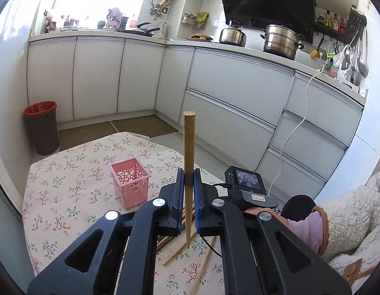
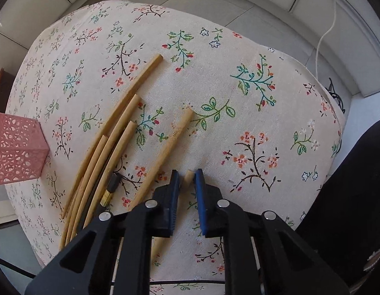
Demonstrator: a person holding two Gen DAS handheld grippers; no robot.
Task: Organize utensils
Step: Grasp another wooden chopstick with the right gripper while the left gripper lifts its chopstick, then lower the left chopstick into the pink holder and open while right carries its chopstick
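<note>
My left gripper (image 1: 189, 186) is shut on a bamboo chopstick (image 1: 189, 145) and holds it upright above the table, thick end up. A pink perforated holder (image 1: 130, 182) stands on the floral tablecloth to its left, apart from it; it also shows in the right wrist view (image 2: 16, 147). My right gripper (image 2: 186, 180) sits low over the table with a chopstick end (image 2: 188, 177) between its jaws, which stand close around it. Several more chopsticks (image 2: 116, 132) lie on the cloth left of it, and one (image 2: 165, 147) lies just beside the left jaw.
The small table (image 1: 67, 172) has a floral cloth with near edges all round. The right-hand gripper with its camera (image 1: 246, 184) is right of my left gripper. A bin (image 1: 42, 127) stands by the cabinets. A black plug (image 2: 113, 182) and cable lie under the chopsticks.
</note>
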